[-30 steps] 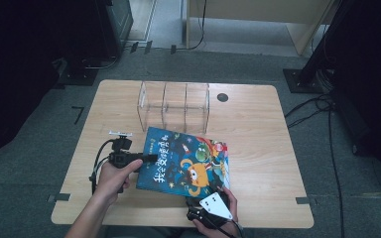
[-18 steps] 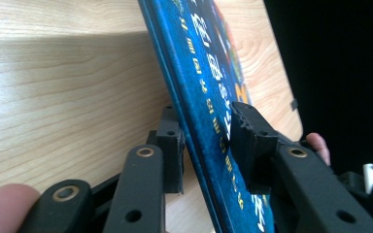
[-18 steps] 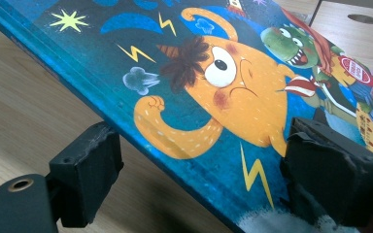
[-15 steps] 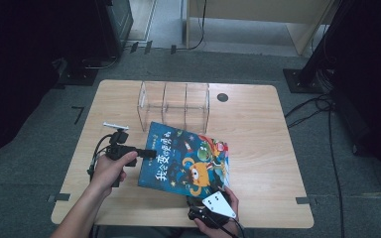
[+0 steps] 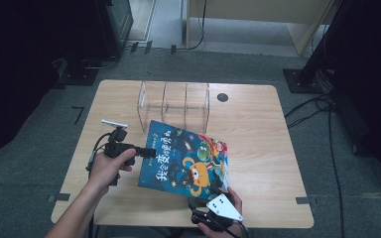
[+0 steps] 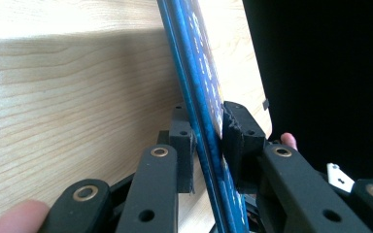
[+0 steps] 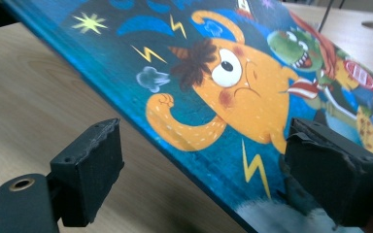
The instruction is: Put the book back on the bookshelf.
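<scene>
A picture book [image 5: 188, 158] with a blue cover and an orange monster lies aslant on the wooden table [image 5: 258, 148], its left edge lifted. My left gripper [image 5: 146, 151] reaches in from the left. Its jaws have just been closing, and in the left gripper view its pads [image 6: 243, 133] now pinch the book's edge [image 6: 206, 121] from both sides. My right gripper [image 5: 209, 202] sits at the book's near corner by the table's front edge. In the right gripper view the book's cover [image 7: 223, 82] slants across its wide-open jaws, and its pads [image 7: 90, 170] do not press on it.
A clear plastic organiser [image 5: 173, 104] with three compartments stands just behind the book. A round black hole [image 5: 222, 97] marks the tabletop to the organiser's right. The table's right edge [image 5: 297, 163] drops to grey floor with cables.
The left gripper's jaws have closed onto the book's left edge. That edge stands a little higher than before. The right gripper has stayed put.
</scene>
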`<action>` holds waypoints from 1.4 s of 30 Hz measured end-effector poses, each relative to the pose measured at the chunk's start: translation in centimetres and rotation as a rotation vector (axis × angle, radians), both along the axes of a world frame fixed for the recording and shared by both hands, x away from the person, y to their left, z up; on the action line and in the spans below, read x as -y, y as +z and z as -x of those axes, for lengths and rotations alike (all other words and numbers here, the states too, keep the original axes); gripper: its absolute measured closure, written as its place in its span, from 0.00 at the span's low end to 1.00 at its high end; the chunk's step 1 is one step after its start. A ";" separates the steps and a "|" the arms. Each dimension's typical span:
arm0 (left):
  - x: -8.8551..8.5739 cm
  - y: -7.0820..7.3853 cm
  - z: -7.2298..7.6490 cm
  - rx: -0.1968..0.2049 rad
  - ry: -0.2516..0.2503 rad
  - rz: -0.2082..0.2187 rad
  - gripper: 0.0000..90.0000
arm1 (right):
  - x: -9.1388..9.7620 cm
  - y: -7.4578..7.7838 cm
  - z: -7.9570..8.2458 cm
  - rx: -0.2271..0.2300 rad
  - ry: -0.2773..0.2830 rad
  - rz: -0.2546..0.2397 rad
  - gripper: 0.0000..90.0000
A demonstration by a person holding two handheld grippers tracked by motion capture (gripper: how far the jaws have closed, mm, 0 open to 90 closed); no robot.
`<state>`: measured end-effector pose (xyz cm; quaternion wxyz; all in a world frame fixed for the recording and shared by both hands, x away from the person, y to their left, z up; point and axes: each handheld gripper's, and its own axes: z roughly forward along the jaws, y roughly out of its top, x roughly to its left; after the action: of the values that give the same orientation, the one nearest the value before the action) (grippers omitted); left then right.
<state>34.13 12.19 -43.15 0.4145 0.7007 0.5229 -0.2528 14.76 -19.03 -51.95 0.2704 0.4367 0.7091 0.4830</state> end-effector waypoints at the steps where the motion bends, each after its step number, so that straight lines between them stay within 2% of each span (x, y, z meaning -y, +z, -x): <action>1: 0.0 0.0 0.0 -0.003 -0.001 -0.003 0.85 | 0.1 0.1 0.1 0.010 0.004 0.007 0.15; 9: -0.2 0.4 0.0 0.003 0.000 -0.015 0.85 | 1.8 1.6 0.1 0.036 0.022 0.007 0.15; 20: -0.3 1.7 0.3 0.026 -0.004 -0.029 0.85 | 4.6 3.3 -1.2 0.056 -0.029 -0.022 0.15; 26: -0.6 2.3 0.2 0.027 -0.003 -0.036 0.86 | 6.1 3.7 -1.8 0.062 -0.074 -0.025 0.15; 30: -0.9 2.7 0.0 0.023 -0.006 -0.045 0.86 | 7.3 3.8 -2.3 0.060 -0.105 -0.007 0.15; 37: -1.9 3.5 -0.4 0.007 -0.001 -0.051 0.87 | 10.2 3.3 -3.7 0.029 -0.182 0.017 0.14; 42: -2.5 4.2 -0.7 -0.001 0.005 -0.057 0.88 | 13.1 2.7 -5.2 -0.015 -0.266 0.050 0.14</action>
<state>34.81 14.66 -38.98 0.3945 0.7110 0.5316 -0.2370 19.99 -32.11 -49.27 0.3375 0.5239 0.6587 0.4216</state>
